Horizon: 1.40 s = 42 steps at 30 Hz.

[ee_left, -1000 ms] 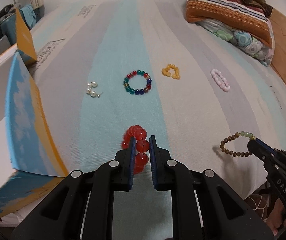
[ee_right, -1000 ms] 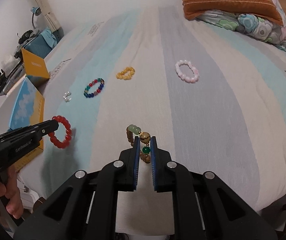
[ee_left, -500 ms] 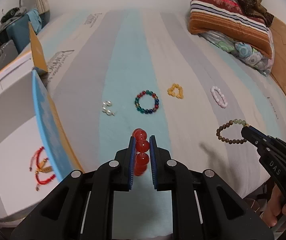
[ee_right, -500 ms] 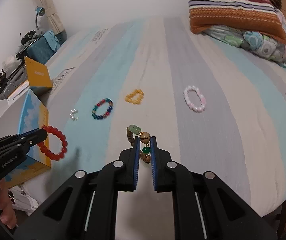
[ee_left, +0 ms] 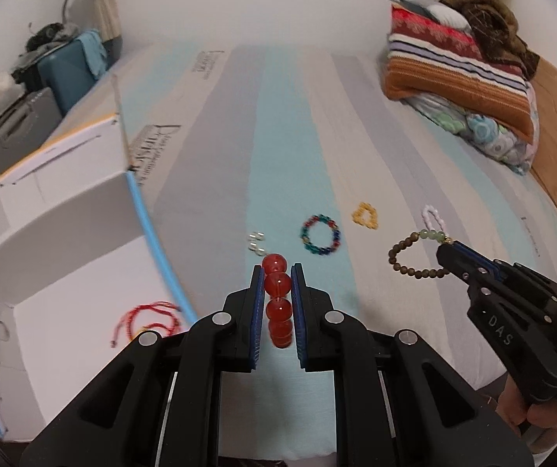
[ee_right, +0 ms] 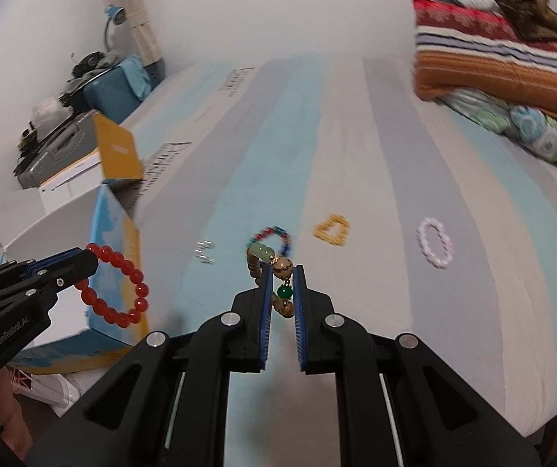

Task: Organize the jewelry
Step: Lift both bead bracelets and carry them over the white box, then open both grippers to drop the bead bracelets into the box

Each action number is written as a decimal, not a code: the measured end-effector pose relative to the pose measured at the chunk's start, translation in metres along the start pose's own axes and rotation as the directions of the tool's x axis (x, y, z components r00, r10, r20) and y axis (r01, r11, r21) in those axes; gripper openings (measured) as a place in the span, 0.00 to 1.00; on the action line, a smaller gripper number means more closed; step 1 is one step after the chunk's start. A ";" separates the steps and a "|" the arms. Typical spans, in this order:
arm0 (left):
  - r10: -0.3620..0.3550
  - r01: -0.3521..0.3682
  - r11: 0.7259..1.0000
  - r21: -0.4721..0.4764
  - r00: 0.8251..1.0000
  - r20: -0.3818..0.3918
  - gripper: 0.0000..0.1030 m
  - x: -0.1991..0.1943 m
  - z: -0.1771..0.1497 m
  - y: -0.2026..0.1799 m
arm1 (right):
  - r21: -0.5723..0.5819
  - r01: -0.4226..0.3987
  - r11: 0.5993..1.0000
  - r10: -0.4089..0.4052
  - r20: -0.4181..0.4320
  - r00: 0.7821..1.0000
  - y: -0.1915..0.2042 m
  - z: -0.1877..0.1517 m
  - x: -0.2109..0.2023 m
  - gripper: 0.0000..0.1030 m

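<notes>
A red bead bracelet (ee_left: 277, 299) is clamped edge-on in the left gripper (ee_left: 276, 272), whose jaws are closed down to the width of one bead, so that the loop hangs free beside the tips, as the right wrist view shows. The brown wooden bracelet (ee_right: 274, 272) is pinched in the right gripper (ee_right: 282, 272) at its large tan bead and green bead, with the jaws narrowed to that bead width; the rest of the strand hangs clear of the bed. Both pieces appear to be held by a few beads only so that they can be dropped cleanly, and both are carried in the air rather than resting on anything. Just to the left, the open white box (ee_left: 64, 233) is seen with a red cord bracelet (ee_left: 148, 317) already lying on its floor, which suggests it is the collecting place and that the red beads are to be released there next. Farther out on the striped bedsheet (ee_left: 286, 136), the pearl earrings (ee_left: 257, 242), the multicoloured bracelet (ee_left: 320, 234), the yellow bracelet (ee_left: 364, 216) and the pink bracelet (ee_right: 435, 244) are left lying well apart in a loose row, not yet gathered. Beyond them, folded blankets (ee_left: 457, 66) are stacked at the head of the bed.
</notes>
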State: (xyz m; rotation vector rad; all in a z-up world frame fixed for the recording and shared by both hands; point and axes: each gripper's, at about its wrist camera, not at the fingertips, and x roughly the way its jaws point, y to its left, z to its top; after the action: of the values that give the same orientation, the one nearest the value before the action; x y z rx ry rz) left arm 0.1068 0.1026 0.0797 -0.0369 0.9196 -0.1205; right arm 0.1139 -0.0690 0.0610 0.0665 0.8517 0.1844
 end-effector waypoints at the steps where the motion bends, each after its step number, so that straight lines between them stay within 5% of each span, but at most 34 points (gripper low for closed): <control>1: 0.006 -0.006 1.000 -0.005 1.000 0.005 0.13 -0.004 0.001 0.005 | -0.013 -0.007 1.000 0.007 0.003 1.000 0.010 0.003 -0.001 0.09; 15: 0.109 -0.101 0.987 -0.124 0.992 0.062 0.13 -0.065 -0.015 0.110 | -0.158 -0.117 0.980 0.122 0.025 0.992 0.138 0.022 -0.006 0.09; 25: 0.232 -0.226 0.940 -0.256 0.973 -0.004 0.13 -0.071 -0.059 0.205 | -0.254 -0.183 0.950 0.170 -0.071 0.983 0.221 -0.004 0.026 0.09; 32: 0.298 -0.303 0.900 -0.314 0.952 -0.065 0.13 -0.062 -0.085 0.247 | -0.299 -0.190 0.935 0.154 -0.140 0.978 0.251 -0.021 0.055 0.09; 42: 0.291 -0.320 0.890 -0.325 0.947 -0.135 0.13 -0.036 -0.107 0.264 | -0.317 -0.177 0.932 0.110 -0.217 0.970 0.267 -0.039 0.089 0.10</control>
State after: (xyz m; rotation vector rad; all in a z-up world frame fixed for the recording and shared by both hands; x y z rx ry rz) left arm 0.0235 0.3715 0.0216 -0.2122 1.0102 0.3373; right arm 0.1051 0.2088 0.0045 -0.2123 1.0020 0.4792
